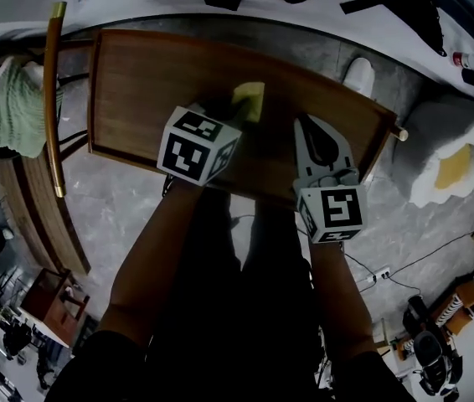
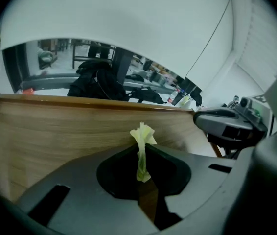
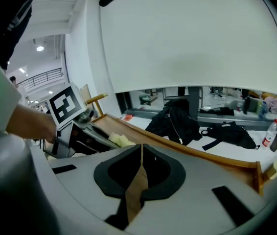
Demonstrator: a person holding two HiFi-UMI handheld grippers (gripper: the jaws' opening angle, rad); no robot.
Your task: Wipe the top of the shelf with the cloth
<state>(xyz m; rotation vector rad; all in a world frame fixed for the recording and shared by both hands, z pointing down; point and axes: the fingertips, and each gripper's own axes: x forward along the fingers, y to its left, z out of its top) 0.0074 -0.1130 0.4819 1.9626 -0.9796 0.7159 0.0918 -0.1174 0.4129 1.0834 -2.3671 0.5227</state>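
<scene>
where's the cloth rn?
Head view, centre: the cloth is pinched in the left tool over the wooden shelf top, just left of the right tool.

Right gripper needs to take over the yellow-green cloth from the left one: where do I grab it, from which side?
I'd grip the loose tuft of the yellow-green cloth sticking out past the tips of the left gripper, which pinches its twisted middle. Come from the right, low over the brown wooden shelf top; the right gripper is shut and must open first.
</scene>
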